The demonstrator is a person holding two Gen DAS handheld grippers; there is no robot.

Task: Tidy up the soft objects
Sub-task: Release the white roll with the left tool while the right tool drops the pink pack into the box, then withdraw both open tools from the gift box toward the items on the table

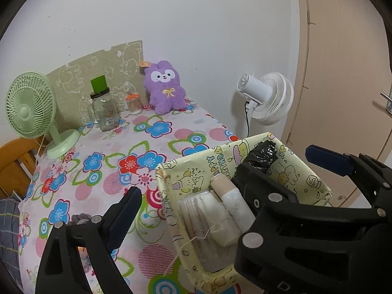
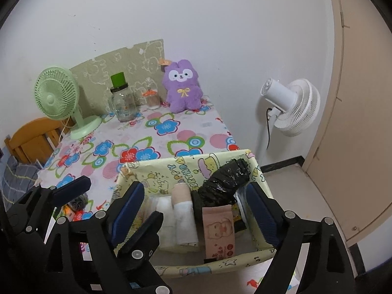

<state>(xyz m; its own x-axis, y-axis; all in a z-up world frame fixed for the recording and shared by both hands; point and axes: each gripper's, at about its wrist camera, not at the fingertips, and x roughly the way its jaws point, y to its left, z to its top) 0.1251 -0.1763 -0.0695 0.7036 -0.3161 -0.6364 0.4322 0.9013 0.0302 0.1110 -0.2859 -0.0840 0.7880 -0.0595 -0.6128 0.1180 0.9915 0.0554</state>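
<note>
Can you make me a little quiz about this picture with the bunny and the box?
1. True or false: the purple bunny sits inside the yellow box.
2. Which fan stands on the table? A. green fan B. white fan
3. Fill in: both grippers, left and right, are ____.

Key: 1 false, it sits by the wall; 2 A; 3 open.

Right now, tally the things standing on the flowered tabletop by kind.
Fans: 1, green fan
Jars: 2, glass jar, small jar
Plush toys: 1, purple plush
Fabric bins: 1, yellow bin
Total: 5
</note>
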